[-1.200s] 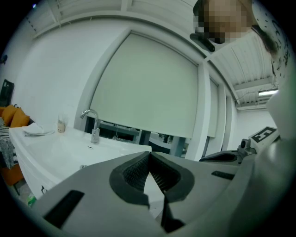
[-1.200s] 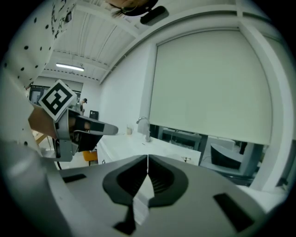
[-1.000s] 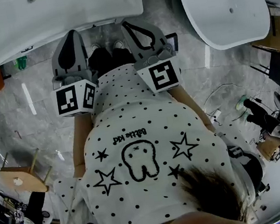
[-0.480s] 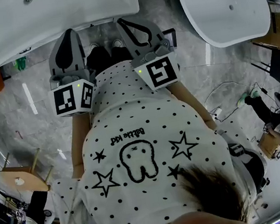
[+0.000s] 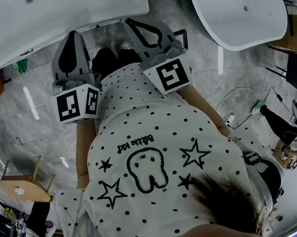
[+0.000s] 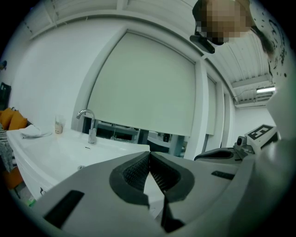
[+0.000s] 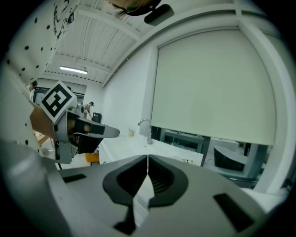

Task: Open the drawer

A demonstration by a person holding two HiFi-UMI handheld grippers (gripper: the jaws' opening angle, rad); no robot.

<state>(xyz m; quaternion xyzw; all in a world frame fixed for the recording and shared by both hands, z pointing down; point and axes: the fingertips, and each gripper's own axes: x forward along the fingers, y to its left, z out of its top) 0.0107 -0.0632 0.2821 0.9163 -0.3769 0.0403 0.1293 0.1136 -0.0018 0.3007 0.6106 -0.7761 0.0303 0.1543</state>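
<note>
I hold both grippers close in front of my chest, side by side, and they point at a white vanity counter (image 5: pixel 53 13) with a sink. My left gripper (image 5: pixel 74 36) is shut with nothing in it; in its own view the ribbed pads (image 6: pixel 138 169) meet at the tip. My right gripper (image 5: pixel 131 23) is shut too and empty, with its jaws touching in the right gripper view (image 7: pixel 147 161). A chrome faucet (image 6: pixel 89 124) stands on the counter (image 6: pixel 55 150). I cannot make out a drawer front in any view.
A second white basin (image 5: pixel 237 6) lies at the upper right. On the marble floor (image 5: pixel 26 123) a wooden stool (image 5: pixel 22 188) stands at the left. A small cup (image 6: pixel 58 125) sits on the counter. Other people and cables are at the right edge.
</note>
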